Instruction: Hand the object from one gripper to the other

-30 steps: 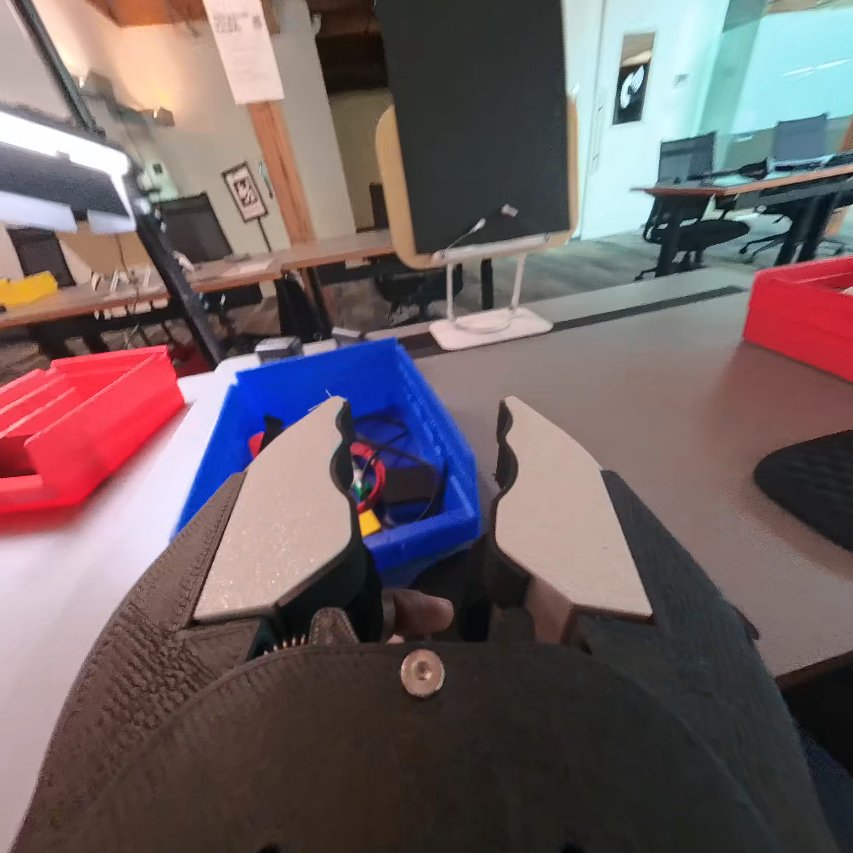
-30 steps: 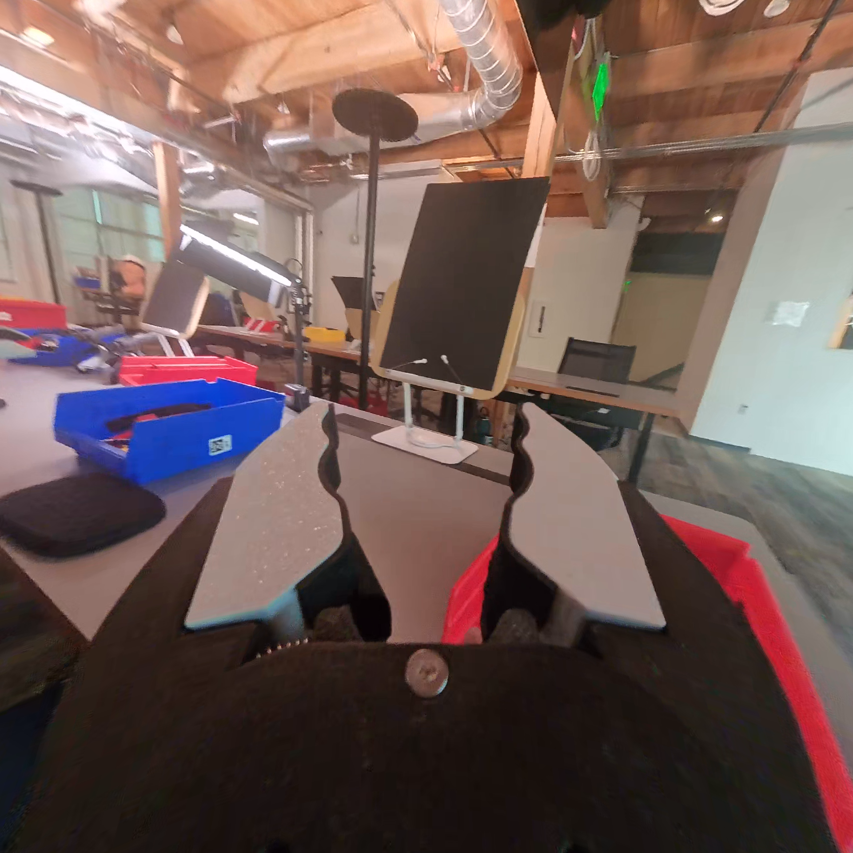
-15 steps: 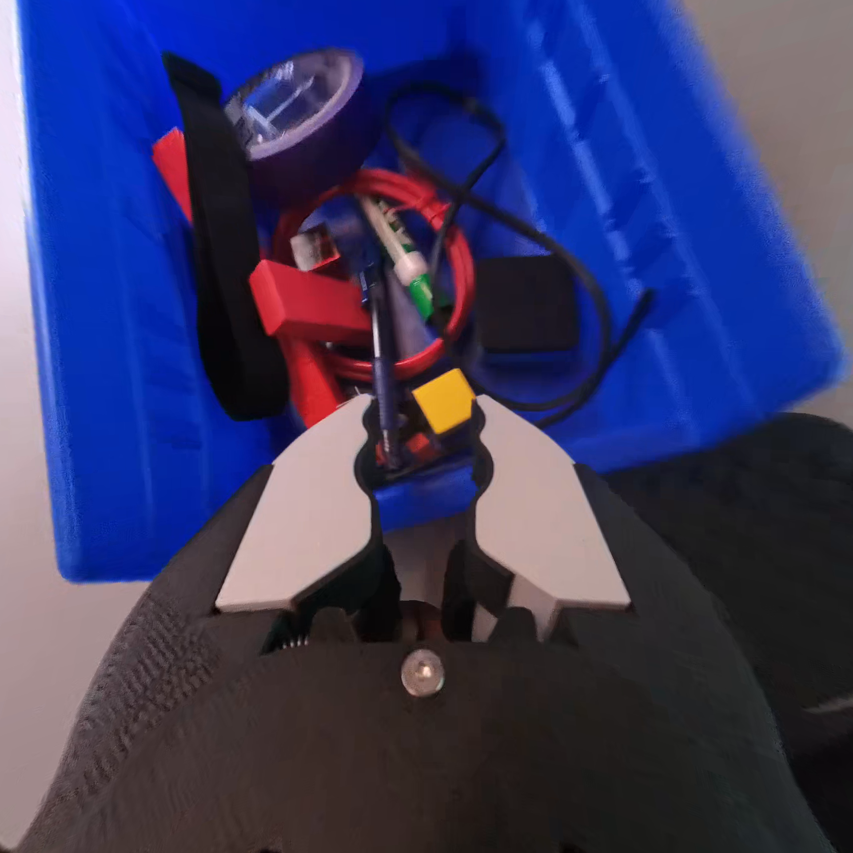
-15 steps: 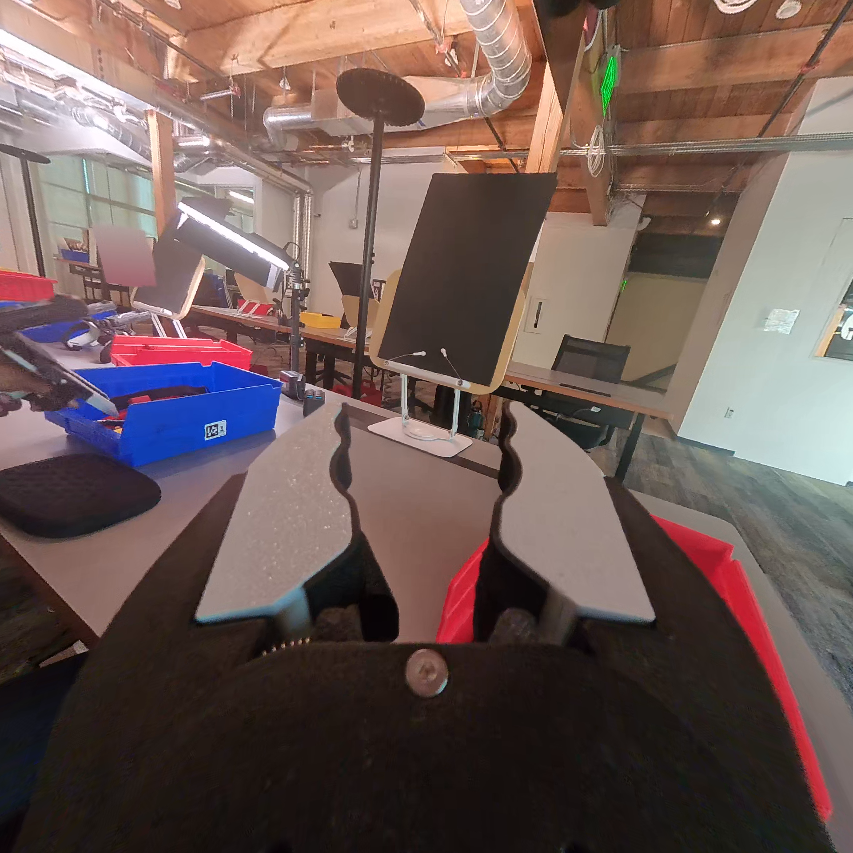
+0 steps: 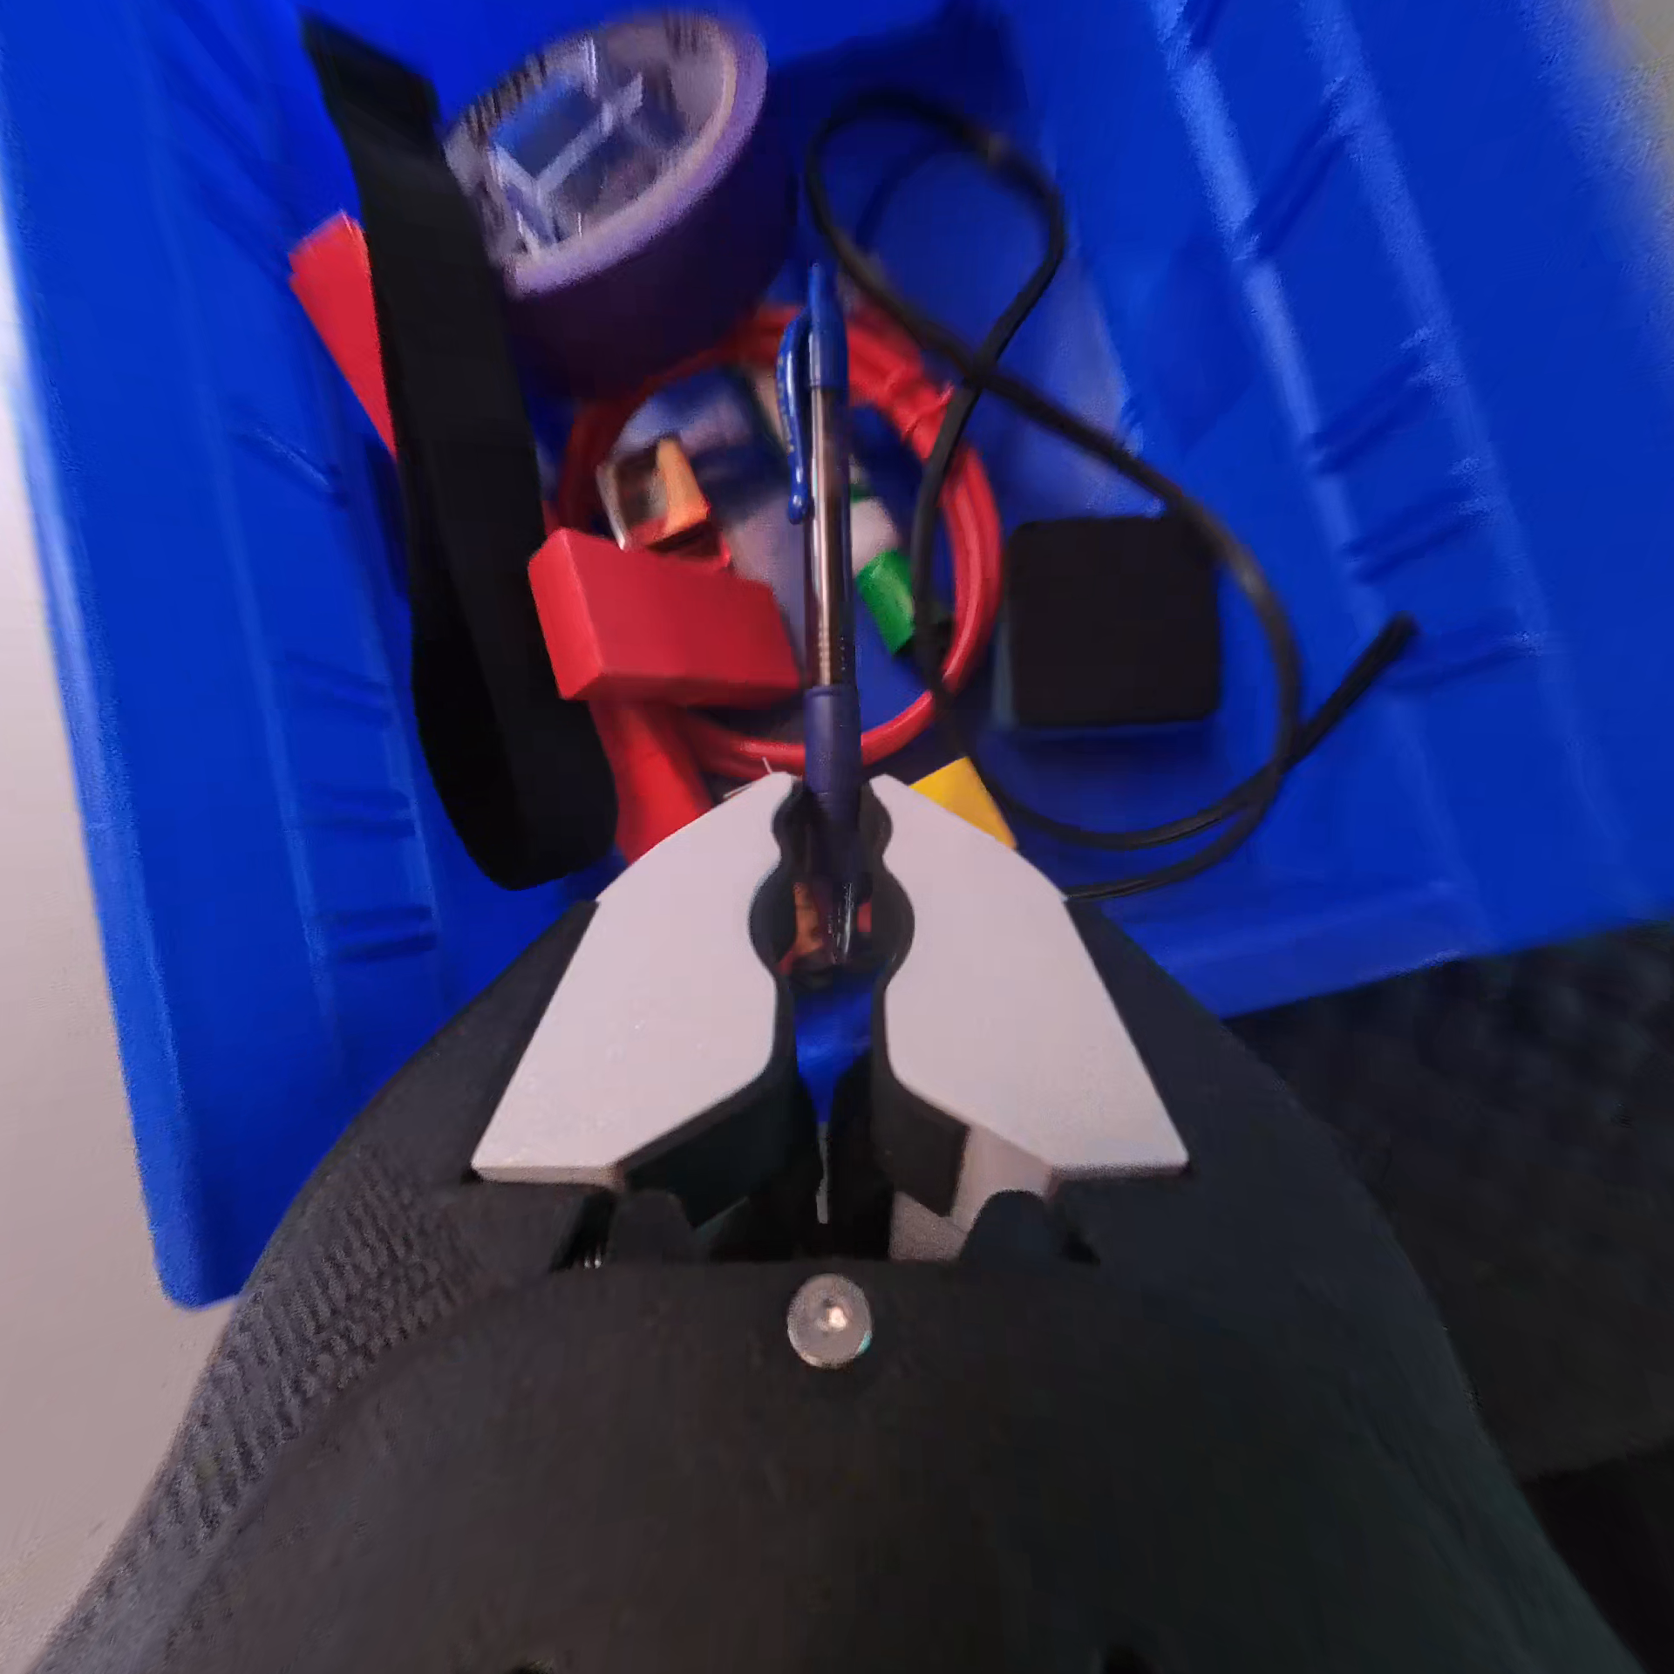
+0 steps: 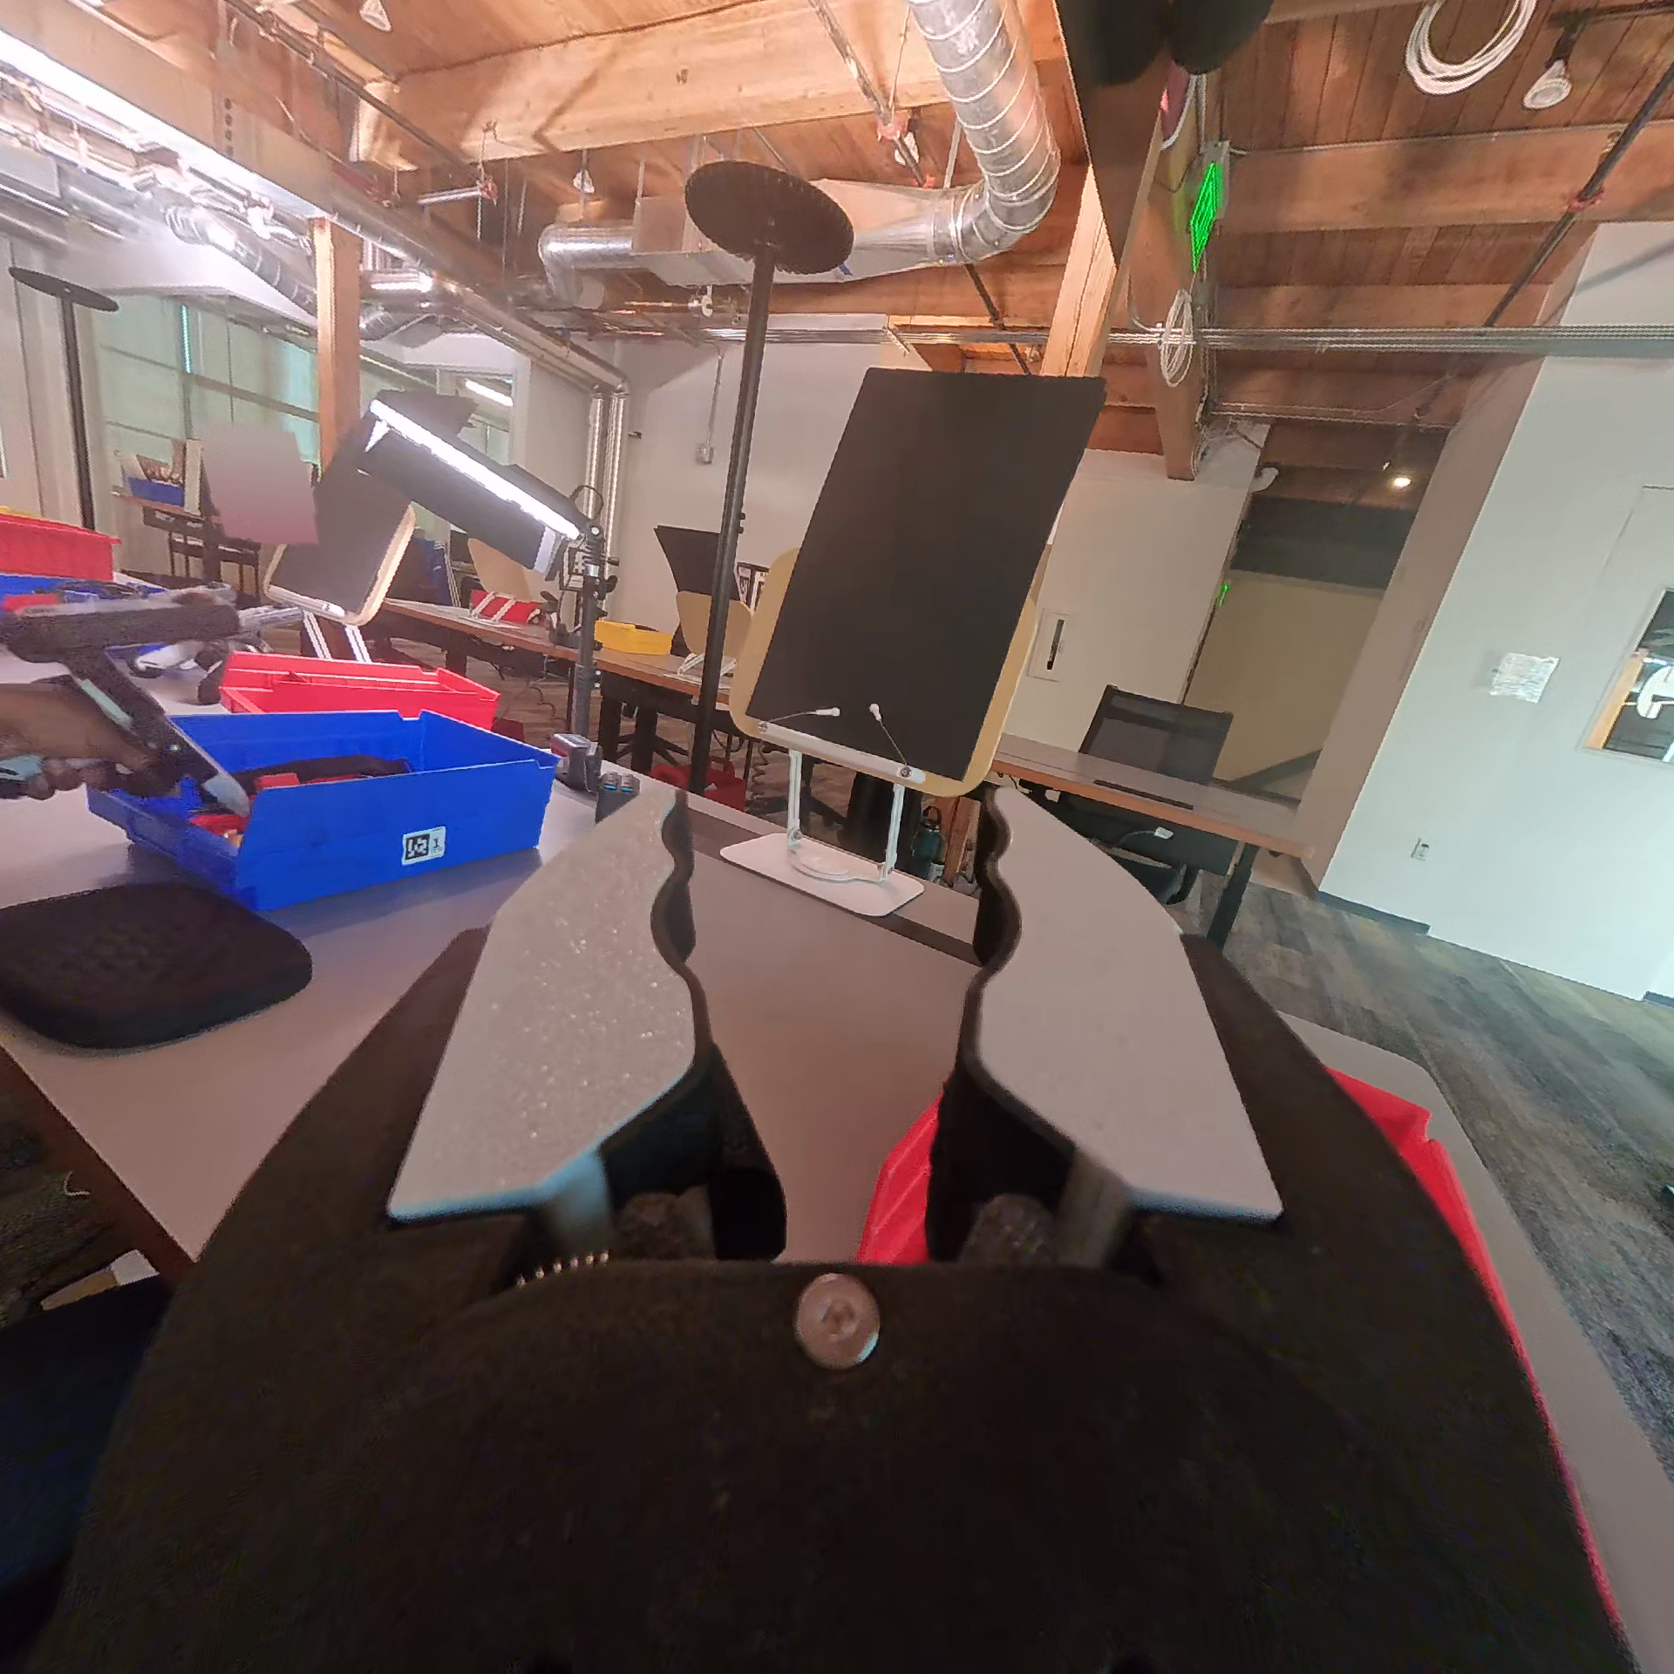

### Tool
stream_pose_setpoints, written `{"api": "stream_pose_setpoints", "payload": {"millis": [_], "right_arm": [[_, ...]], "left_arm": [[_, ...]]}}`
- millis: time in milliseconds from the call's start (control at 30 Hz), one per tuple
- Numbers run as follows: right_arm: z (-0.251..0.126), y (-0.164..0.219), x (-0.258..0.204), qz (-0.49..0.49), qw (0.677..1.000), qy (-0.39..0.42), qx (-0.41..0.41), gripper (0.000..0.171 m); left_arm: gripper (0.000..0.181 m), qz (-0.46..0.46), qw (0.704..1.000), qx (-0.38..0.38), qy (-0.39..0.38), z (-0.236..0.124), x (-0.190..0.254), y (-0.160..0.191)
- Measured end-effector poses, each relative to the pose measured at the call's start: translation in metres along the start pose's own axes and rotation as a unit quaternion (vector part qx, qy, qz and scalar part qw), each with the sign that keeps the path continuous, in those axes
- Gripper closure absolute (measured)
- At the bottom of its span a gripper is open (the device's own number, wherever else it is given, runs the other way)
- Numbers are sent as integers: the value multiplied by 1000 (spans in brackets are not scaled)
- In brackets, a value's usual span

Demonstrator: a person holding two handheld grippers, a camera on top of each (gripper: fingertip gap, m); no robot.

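The left tongs (image 5: 829, 806) are pressed together on a blue pen (image 5: 824, 580), pinching it at the dark rubber grip close to its writing end, so that the long barrel and clip stand out forward over the blue bin (image 5: 1359, 362). The pen is inside or just above this bin, over a red coiled cable (image 5: 960, 507), a red block (image 5: 652, 625), a roll of purple tape (image 5: 616, 208), a black strap (image 5: 453, 453) and a thin black wire (image 5: 1042, 272); I cannot tell if its far end touches them. The right tongs (image 6: 833, 842) are spread wide and hold nothing, above the bench (image 6: 815, 996) and well apart from the bin, with a red tray (image 6: 906, 1178) just under them. I judge that the pen is light and stiff, with a smooth, rather slippery barrel, and not very fragile. Because it is held near one end, it can swing or turn in the grip. For the handover, the right tongs should take the free barrel near the middle, below the clip, across its length, and close firmly before the left tongs let go.
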State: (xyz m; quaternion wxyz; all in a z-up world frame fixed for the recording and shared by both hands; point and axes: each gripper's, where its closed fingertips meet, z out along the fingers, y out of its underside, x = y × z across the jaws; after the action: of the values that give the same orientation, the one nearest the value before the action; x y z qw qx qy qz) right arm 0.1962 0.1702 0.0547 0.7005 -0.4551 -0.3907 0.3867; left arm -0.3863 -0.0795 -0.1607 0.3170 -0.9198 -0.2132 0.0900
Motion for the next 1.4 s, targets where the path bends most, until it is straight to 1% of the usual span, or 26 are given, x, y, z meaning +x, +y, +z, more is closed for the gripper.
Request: {"api": "stream_pose_setpoints", "payload": {"millis": [33, 100, 167, 233, 300, 400, 500, 533, 600, 633, 700, 833, 867, 900, 933, 967, 1033, 1100, 1167, 1233, 1300, 1367, 1400], "right_arm": [[1, -1, -2, 2, 1000, -2, 3, 111], [3, -4, -8, 10, 1000, -11, 10, 113], [8, -7, -20, 28, 999, -33, 17, 115], [14, -10, -40, 50, 996, -69, 25, 118], [22, -12, -66, 70, 991, -115, 26, 122], [32, -11, -112, 102, 976, -194, 19, 126], [40, -13, -159, 151, 954, -260, 14, 135], [41, -14, -175, 164, 945, -284, 17, 136], [41, -15, -200, 178, 931, -318, 19, 135], [41, -16, -208, 180, 928, -325, 21, 135], [40, -20, -216, 186, 923, -334, 35, 133], [41, -20, -215, 207, 921, -328, 29, 137], [43, -17, -216, 205, 922, -329, 21, 137], [44, -15, -216, 202, 922, -329, 18, 143], [44, -15, -217, 201, 922, -329, 24, 156], [44, -14, -218, 200, 921, -334, 25, 159], [42, -11, -222, 190, 918, -348, 8, 160], [43, -5, -221, 157, 927, -340, -8, 160], [43, 2, -225, 126, 932, -338, -29, 160], [43, 9, -233, 106, 931, -345, -52, 160], [42, 16, -242, 89, 927, -356, -75, 160], [41, 23, -251, 73, 923, -365, -93, 159], [40, 25, -253, 67, 922, -368, -99, 159]], "left_arm": [[170, -4, 999, 37, 8, -8, 5, -8], [170, -8, 992, 121, 22, -30, 19, -26], [170, 1, 970, 236, 59, -60, 48, -49], [170, 5, 925, 350, 147, -99, 99, -70], [170, 15, 870, 428, 246, -139, 158, -78], [171, 35, 793, 484, 369, -189, 243, -77], [171, 43, 717, 500, 484, -231, 318, -66], [170, 56, 699, 492, 516, -241, 343, -59], [171, 80, 677, 470, 561, -252, 384, -42], [171, 92, 670, 460, 576, -255, 400, -34], [171, 116, 667, 438, 592, -254, 424, -20], [171, 132, 668, 411, 607, -247, 443, -4], [171, 137, 667, 406, 609, -246, 445, -3], [171, 145, 669, 403, 607, -244, 448, -1], [171, 154, 673, 400, 604, -242, 450, 1], [168, 160, 674, 397, 602, -241, 450, 3], [162, 167, 672, 392, 605, -241, 447, 4], [153, 158, 670, 398, 606, -246, 441, 0], [147, 157, 676, 408, 593, -250, 436, -2], [146, 165, 687, 418, 571, -251, 435, -3], [149, 170, 696, 423, 554, -250, 436, -4], [164, 177, 696, 427, 550, -250, 438, -2], [168, 183, 694, 427, 550, -250, 439, -1]]}}
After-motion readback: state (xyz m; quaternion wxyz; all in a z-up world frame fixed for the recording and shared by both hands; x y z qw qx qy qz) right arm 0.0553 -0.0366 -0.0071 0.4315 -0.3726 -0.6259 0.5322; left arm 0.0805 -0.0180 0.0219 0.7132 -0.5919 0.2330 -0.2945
